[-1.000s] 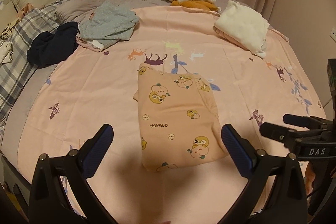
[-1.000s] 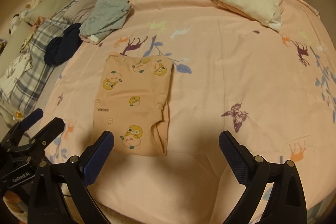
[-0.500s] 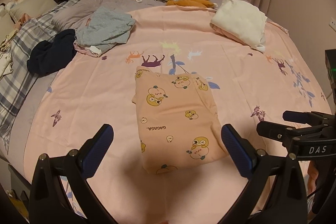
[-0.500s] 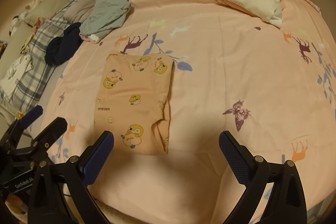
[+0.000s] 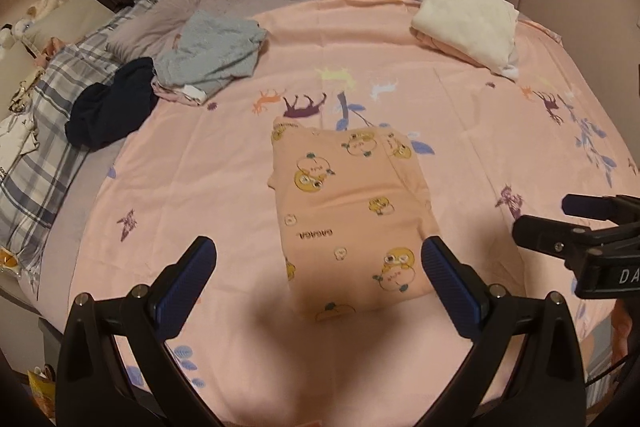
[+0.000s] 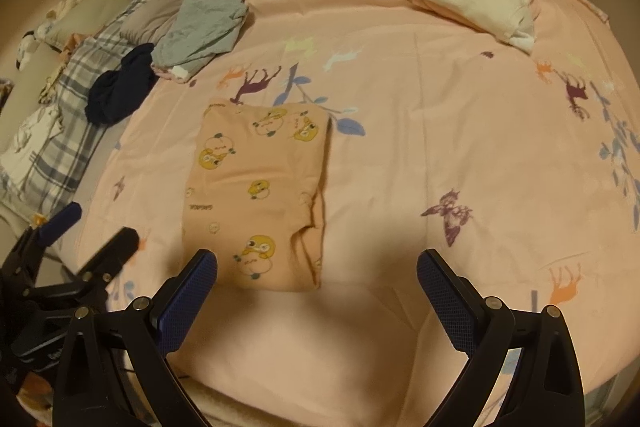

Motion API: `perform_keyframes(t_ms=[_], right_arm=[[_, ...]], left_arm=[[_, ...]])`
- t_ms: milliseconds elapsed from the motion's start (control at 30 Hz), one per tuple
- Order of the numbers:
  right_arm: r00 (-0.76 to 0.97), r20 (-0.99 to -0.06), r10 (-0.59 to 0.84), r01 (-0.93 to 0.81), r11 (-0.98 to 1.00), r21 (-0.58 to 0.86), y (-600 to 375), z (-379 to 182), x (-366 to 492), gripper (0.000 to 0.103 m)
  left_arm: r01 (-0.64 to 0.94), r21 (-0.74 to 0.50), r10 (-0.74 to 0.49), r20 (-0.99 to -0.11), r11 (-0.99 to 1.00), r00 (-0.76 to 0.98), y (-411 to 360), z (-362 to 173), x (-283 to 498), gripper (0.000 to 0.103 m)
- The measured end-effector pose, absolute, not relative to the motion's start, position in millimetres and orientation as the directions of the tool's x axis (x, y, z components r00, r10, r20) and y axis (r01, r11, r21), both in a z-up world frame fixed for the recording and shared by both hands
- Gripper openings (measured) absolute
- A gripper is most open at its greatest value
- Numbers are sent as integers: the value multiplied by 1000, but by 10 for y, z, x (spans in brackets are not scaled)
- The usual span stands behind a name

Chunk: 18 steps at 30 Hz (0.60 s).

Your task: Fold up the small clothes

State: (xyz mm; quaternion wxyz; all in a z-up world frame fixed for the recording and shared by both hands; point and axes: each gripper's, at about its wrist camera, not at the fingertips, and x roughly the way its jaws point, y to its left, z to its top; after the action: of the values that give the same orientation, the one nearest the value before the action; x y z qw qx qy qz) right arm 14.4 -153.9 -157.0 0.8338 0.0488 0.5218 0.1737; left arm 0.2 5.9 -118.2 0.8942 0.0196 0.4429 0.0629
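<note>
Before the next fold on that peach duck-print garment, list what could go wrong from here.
1. The peach garment nearly matches the pink bedsheet, so a gripper may pinch sheet along with cloth.
2. Its right edge shows stacked layers; grabbing only the top one could undo the fold.
3. The left gripper and right gripper, both open, sit close together, so they might collide at the near hem.

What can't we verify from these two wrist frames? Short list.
- Peach printed garment: layers underneath hidden by its own top face, both views; near edge in shadow.
- Grey garment and dark navy item: bunched, type unclear in both views.
- White folded pile: contents covered by its top layer.
- Left gripper and right gripper: hands holding them cut off by bottom edge.
- Small print on the garment: too blurred to read reliably.
</note>
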Motion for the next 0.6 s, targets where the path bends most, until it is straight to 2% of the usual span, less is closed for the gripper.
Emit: perform_keyframes(t_ms=[600], right_arm=[[400,-849,344,-274,929,247,-1441,-1437,15,99]], left_arm=[[-105,46,97,-826,993,556,74,-1089,-69,103]])
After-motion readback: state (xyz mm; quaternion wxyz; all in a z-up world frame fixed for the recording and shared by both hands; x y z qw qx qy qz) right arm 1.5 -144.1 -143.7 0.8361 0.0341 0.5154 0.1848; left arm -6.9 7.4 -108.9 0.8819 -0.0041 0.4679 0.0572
